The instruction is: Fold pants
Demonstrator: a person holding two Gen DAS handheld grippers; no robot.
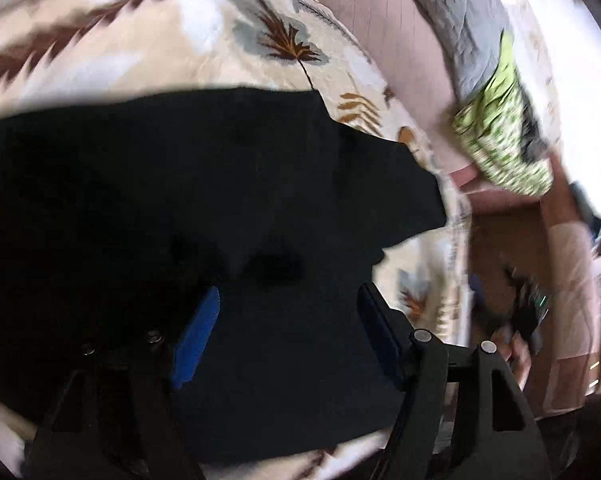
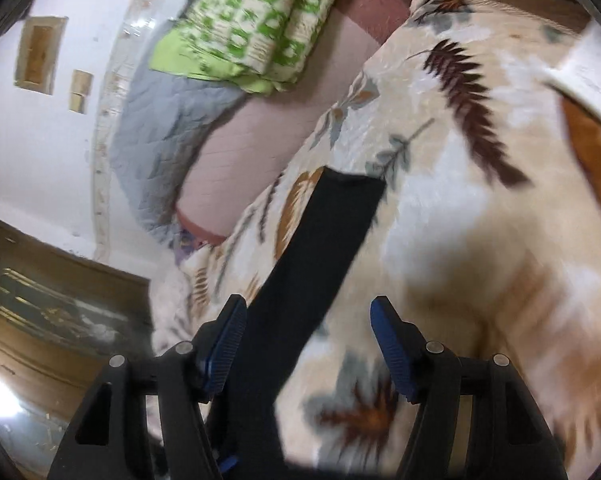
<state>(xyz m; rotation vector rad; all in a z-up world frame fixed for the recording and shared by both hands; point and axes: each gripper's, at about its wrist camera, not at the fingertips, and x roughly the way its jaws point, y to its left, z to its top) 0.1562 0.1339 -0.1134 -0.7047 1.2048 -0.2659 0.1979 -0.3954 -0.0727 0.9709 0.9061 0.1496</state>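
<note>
The black pants (image 1: pixel 188 208) lie spread on a cream bedspread with a leaf print (image 1: pixel 148 44) and fill the lower left of the left wrist view. My left gripper (image 1: pixel 289 290) hovers just over them, open, its blue pads (image 1: pixel 198 340) wide apart with only flat cloth below. In the right wrist view one black pant leg (image 2: pixel 324 232) runs from the bottom edge up to its hem at mid frame. My right gripper (image 2: pixel 308 300) is open over that leg, which passes close by the left pad (image 2: pixel 224 348) without being pinched. Both views are blurred.
A folded green-and-white patterned cloth (image 2: pixel 256 20) and a grey quilt (image 2: pixel 168 120) lie on a pink sheet (image 2: pixel 256 140) beyond the bedspread. Wooden furniture (image 2: pixel 52 320) stands beside the bed below a white wall. A hand holding a dark device (image 1: pixel 524 320) shows at the right.
</note>
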